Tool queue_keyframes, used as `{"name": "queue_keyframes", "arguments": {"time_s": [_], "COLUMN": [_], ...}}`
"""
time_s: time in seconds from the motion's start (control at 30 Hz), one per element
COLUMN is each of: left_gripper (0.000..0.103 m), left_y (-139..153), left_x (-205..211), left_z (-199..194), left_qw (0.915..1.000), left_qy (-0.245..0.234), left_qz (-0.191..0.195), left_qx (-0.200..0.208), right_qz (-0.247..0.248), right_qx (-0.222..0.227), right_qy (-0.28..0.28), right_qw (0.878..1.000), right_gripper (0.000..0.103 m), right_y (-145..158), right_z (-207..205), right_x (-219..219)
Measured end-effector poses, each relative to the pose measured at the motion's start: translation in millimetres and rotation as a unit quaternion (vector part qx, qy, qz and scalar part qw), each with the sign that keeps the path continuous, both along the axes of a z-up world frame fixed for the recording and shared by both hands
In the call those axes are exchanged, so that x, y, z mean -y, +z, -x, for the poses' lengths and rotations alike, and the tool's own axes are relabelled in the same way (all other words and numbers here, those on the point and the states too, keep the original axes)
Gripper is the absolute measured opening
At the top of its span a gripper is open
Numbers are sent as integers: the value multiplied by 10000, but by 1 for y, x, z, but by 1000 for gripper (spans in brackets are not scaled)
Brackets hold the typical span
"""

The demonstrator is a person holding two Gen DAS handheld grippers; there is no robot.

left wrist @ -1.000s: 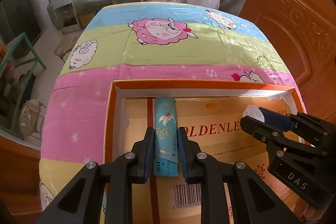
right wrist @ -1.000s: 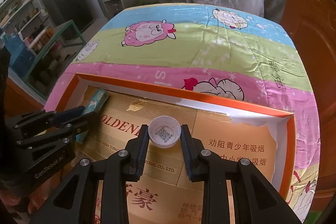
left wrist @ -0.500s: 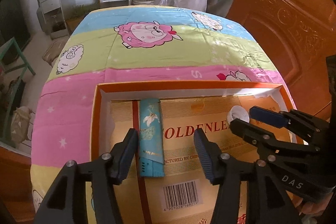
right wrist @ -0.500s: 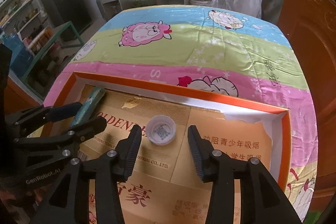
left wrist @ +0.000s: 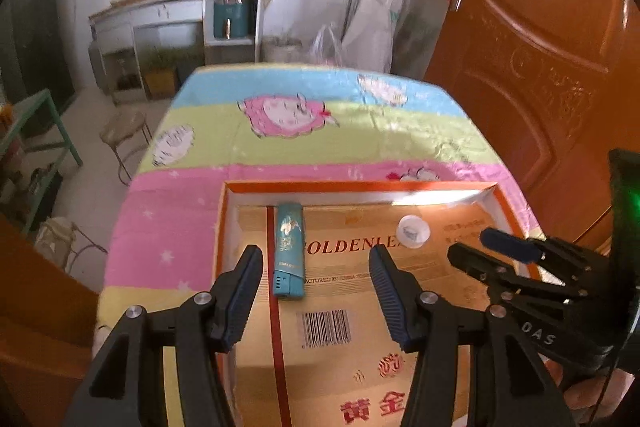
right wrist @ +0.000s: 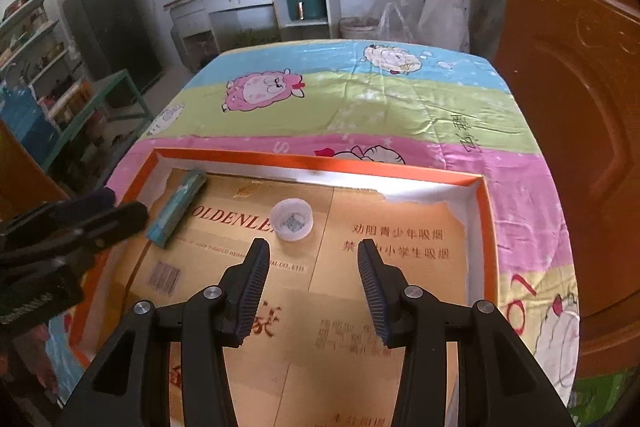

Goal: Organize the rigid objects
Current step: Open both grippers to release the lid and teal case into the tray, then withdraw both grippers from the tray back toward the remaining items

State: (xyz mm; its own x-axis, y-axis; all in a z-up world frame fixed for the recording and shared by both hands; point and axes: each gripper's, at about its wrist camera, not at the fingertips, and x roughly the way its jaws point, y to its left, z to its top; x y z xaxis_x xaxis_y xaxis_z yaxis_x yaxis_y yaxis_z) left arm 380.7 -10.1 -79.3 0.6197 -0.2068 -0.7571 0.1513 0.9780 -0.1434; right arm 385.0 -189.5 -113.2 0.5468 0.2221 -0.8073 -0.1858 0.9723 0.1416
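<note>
Lighter (left wrist: 289,249), teal, lies flat in the orange-rimmed tray (left wrist: 360,185) just ahead of the spread left gripper (left wrist: 316,273); white cap (right wrist: 291,219), possibly a bottle's, sits ahead of the spread, empty right gripper (right wrist: 313,268)

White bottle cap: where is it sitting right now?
The white bottle cap lies open side up on the cardboard lining inside the orange-rimmed box, just beyond the open right gripper and right of the teal lighter.

My two wrist cameras looked forward and down, close above the orange-rimmed box (left wrist: 432,185) (right wrist: 320,163), which both views shared.
</note>
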Motion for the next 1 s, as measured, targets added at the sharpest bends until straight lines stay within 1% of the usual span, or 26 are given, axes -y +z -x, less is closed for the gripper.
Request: {"name": "queue_keyframes", "arguments": {"time_s": [0.17, 0.33, 0.5, 0.7, 1.0], "left_gripper": [55, 55, 55, 55, 55], "left_y": [19, 30, 41, 55, 73], "left_x": [-4, -6, -11, -12, -16], "left_z": [24, 44, 67, 96, 141], "left_qw": [9994, 9988, 9981, 9970, 9937], "left_qy": [105, 155, 173, 162, 236], "left_qz": [81, 19, 87, 48, -92], "left_qx": [309, 456, 577, 749, 1088], "right_qz": [-71, -137, -148, -152, -192], "right_qx": [83, 221, 400, 622, 839], "right_qy": [4, 21, 31, 30, 67], "right_qw": [9999, 9997, 9991, 9979, 9963], "right_gripper": [47, 47, 47, 47, 47], "right_y": [10, 22, 38, 58, 77], "right_z": [18, 42, 70, 109, 151], "right_x": [-1, -3, -6, -8, -16]}}
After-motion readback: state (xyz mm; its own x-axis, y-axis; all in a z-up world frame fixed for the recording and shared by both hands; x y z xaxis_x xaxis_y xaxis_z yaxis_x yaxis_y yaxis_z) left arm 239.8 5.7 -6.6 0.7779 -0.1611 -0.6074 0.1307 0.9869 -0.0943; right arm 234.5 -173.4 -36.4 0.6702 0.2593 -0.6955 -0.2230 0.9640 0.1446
